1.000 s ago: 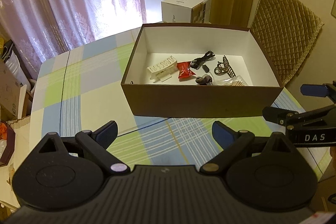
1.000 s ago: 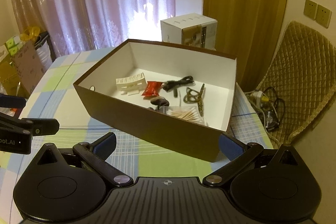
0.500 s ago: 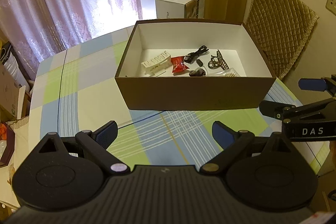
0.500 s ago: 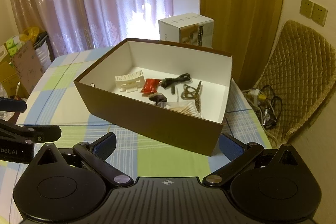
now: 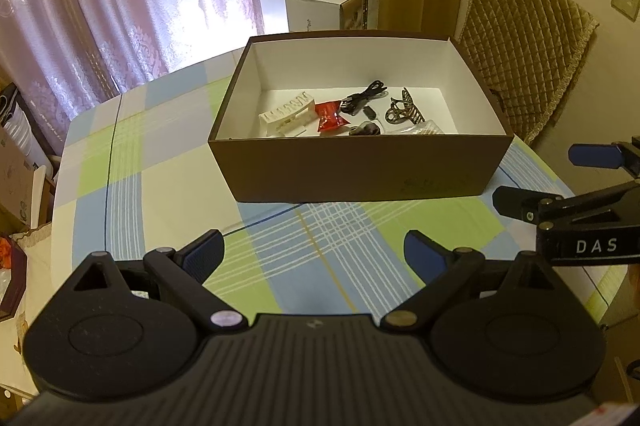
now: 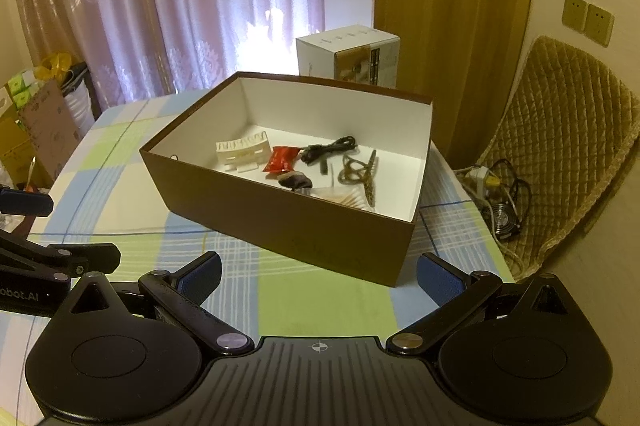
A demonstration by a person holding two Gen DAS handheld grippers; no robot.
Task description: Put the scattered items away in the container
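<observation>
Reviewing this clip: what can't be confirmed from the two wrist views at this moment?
- Left wrist view: the near floor of the brown cardboard box is hidden by its front wall, which cuts off the clear packet of wooden sticks.
- Right wrist view: the small dark brown item is too small to identify.
- Both views: the table's near edge is hidden behind the open left claw and open right claw.

Table: a checked cloth (image 5: 168, 162) of blue, green and cream covers the top.
Window: pale purple patterned curtains (image 6: 168, 2) hang closed, daylight glowing through.
Behind the table: a white carton (image 6: 348, 56) stands beside a mustard drape (image 6: 452, 10).
Right side: a chair under a quilted tan cover (image 5: 524, 66).
Wall: two sockets (image 6: 587, 19) side by side.
Floor: tangled cables and a small fan (image 6: 505, 214).
</observation>
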